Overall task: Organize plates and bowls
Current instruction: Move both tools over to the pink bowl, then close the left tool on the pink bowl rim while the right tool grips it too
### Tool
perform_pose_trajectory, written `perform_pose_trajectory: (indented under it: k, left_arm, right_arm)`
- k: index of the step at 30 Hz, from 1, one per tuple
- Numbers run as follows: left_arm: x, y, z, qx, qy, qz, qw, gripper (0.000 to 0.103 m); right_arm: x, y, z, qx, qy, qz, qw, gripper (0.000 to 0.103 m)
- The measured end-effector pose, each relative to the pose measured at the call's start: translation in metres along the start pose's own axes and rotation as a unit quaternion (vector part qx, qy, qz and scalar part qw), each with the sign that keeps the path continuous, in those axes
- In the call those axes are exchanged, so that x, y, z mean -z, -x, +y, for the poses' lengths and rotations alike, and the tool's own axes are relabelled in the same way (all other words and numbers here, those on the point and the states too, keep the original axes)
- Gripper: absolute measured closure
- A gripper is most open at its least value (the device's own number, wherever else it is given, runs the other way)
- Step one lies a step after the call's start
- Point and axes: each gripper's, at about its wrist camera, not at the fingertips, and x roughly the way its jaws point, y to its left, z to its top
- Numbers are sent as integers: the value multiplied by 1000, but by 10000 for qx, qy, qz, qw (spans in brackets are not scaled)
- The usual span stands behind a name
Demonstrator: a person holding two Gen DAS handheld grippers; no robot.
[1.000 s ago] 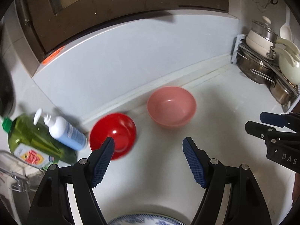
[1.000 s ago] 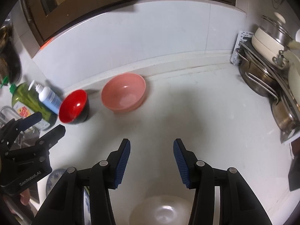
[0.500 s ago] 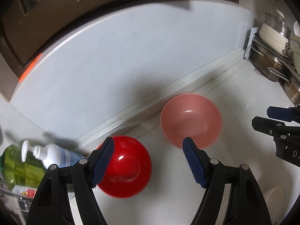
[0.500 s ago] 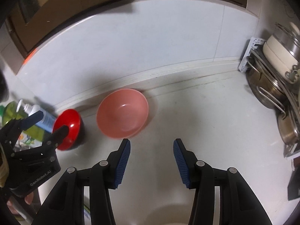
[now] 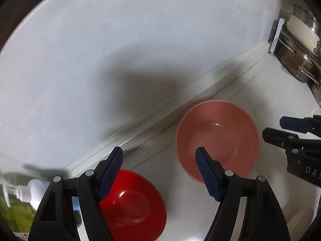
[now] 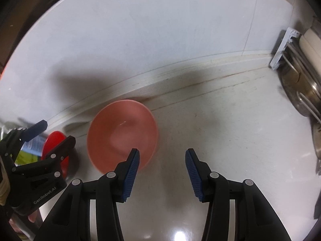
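A pink bowl (image 5: 217, 138) and a smaller red bowl (image 5: 132, 206) sit upright on the white counter near the back wall. My left gripper (image 5: 160, 172) hangs open above the gap between them, its left finger over the red bowl's rim and its right finger over the pink bowl's near side. In the right wrist view the pink bowl (image 6: 122, 134) lies just ahead and left of my right gripper (image 6: 162, 170), which is open and empty; its left finger overlaps the bowl's near rim. The red bowl (image 6: 54, 148) is partly hidden behind the left gripper (image 6: 52, 134).
Steel pots and a cream pan (image 5: 301, 40) stack in a rack at the far right. A white pump bottle (image 5: 30, 190) and a green soap bottle (image 5: 12, 214) stand at the left. A pale dish (image 5: 301, 221) shows at the lower right edge.
Both grippers have moved forward and down toward the back wall; the two bowls now look larger and closer. Neither gripper's opening has visibly changed.
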Motion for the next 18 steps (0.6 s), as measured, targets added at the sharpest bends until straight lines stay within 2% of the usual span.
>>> perform_pose_trajectory:
  k: [5,10,16,18]
  left_arm:
    - [-5,-18,-2,141,12,212,9997,36]
    - [-6,-31,-5,244,11,371,9990,43]
    - [-7,-48,-7,391,21,603,9974,57]
    - [-6,-51,-7,430,40,659,9969,67]
  right_arm:
    - [-4,-17,2,-64,-53,117,9999,56]
    - [-5,-30,0,-156,-138,260,9994,68]
    - [-7,-43,-3,-250,-181,439,9986,78]
    - [-7,-45,-4,-275,-187,485,9983,81]
